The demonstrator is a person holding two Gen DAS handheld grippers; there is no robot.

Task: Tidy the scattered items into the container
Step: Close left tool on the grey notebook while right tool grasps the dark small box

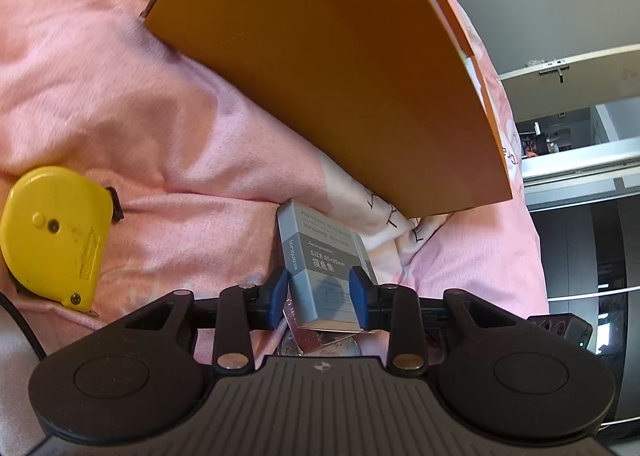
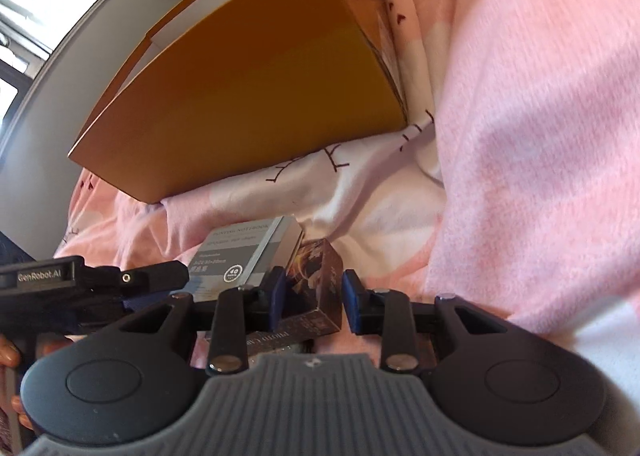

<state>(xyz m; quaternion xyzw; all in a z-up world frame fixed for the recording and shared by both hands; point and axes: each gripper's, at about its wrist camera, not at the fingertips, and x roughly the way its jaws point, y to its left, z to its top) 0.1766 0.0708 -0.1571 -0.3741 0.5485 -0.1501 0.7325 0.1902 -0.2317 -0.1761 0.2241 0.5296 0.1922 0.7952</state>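
Grey notebook pack (image 1: 320,268) lies on the pink bedding (image 1: 120,96), just short of the orange container (image 1: 340,76), with a dark card box (image 2: 316,288) touching its side.

Left gripper (image 1: 319,296) straddles the notebook pack: blue pads (image 1: 277,292) at both flanks, narrow opening, looks clamped.

Right gripper (image 2: 310,302) is around the card box. One pad is on it, the other shows a sliver of gap; can't tell if it's gripping.

Risks, my read:
- soft bedding gives way, so a pad slips off a corner;
- the two boxes touch, so lifting one drags the other;
- the grippers crowd each other and could collide;
- yellow tape measure (image 1: 52,232) sits well off to the side and could get forgotten.
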